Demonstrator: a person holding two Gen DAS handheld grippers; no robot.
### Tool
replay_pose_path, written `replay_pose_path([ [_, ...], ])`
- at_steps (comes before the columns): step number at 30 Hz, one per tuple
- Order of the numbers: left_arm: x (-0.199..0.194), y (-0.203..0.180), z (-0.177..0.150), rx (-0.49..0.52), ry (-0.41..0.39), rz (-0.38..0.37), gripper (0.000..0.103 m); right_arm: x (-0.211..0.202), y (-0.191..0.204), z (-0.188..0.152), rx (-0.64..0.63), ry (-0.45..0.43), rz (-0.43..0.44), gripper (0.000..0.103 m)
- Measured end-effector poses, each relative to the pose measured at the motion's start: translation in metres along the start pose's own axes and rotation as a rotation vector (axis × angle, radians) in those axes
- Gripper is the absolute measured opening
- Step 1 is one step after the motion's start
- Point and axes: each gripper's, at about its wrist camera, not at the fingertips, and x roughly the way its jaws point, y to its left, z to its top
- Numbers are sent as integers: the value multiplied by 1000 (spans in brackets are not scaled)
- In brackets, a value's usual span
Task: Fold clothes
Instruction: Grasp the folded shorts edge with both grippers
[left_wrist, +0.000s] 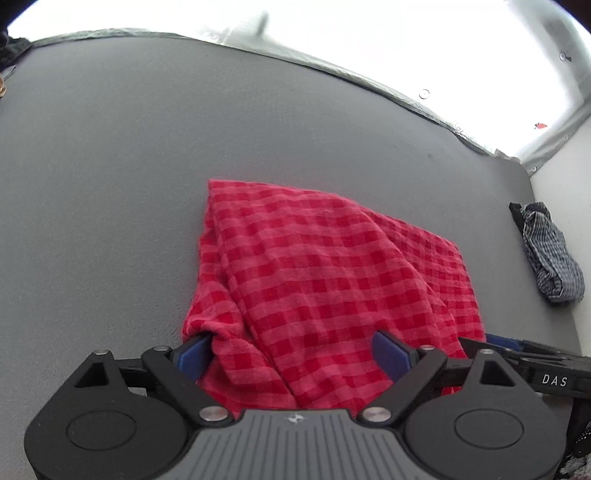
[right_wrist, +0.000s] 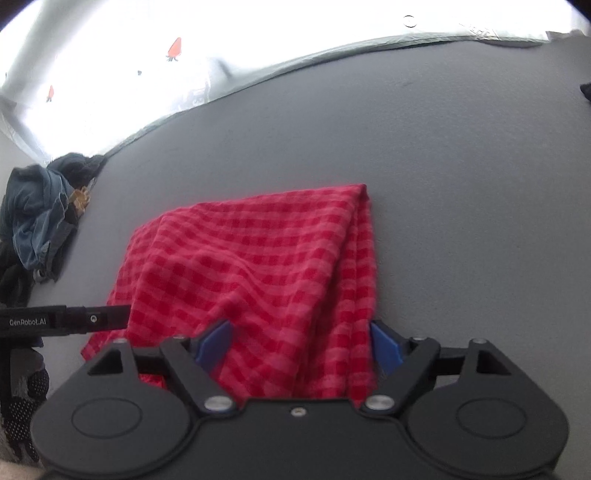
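1. The left gripper (left_wrist: 291, 354) has its jaws spread wide, blue pads (left_wrist: 194, 356) far apart, with the near edge of the red checked cloth (left_wrist: 317, 273) bunched between them. The left pad touches a fold of the fabric, but nothing is pinched.
2. The right gripper (right_wrist: 299, 345) is the same: jaws wide open, blue pads (right_wrist: 384, 347) on either side of the cloth's (right_wrist: 255, 266) near edge. The fabric drapes through the gap and under the gripper body without being clamped.
3. The two grippers sit side by side along the near edge of the cloth. The right one shows at the right edge of the left camera view (left_wrist: 535, 365), and the left one shows at the left edge of the right camera view (right_wrist: 66, 320).
4. The cloth lies on the grey bench (left_wrist: 147, 166), folded over on itself in several layers, rumpled, with its far edge forming a fairly straight line and a sharp far corner.
5. Beyond the cloth, the bench surface stretches bare and grey to its far edge (right_wrist: 461, 129).
6. At the right side of the bench, a crumpled blue-and-white checked garment (left_wrist: 552, 258) lies well apart from the cloth.
7. At the left side sits a heap of denim and dark clothes (right_wrist: 40, 214), also well apart from it.
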Motion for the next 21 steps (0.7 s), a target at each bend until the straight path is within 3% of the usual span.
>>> replay_pose_path([
  [3, 5, -8, -1, 24, -6, -5, 81, 3, 14, -1, -98, 11, -40, 80],
  [6, 5, -14, -2, 34, -13, 20, 66, 5, 27, -1, -174, 14, -38, 50],
  [8, 2, -13, -5, 32, -18, 31, 60, 7, 36, -2, -219, 22, -58, 48],
  [12, 0, -16, -10, 0, -27, 33, 43, 8, 47, -1, -268, 35, -87, 14],
  [17, -4, -32, -18, 6, -55, 94, 16, 0, 51, 0, -255, 31, -76, 6],
  [21, -25, -41, -22, -15, -99, 88, 11, -18, 58, 1, -253, -9, -69, 5],
])
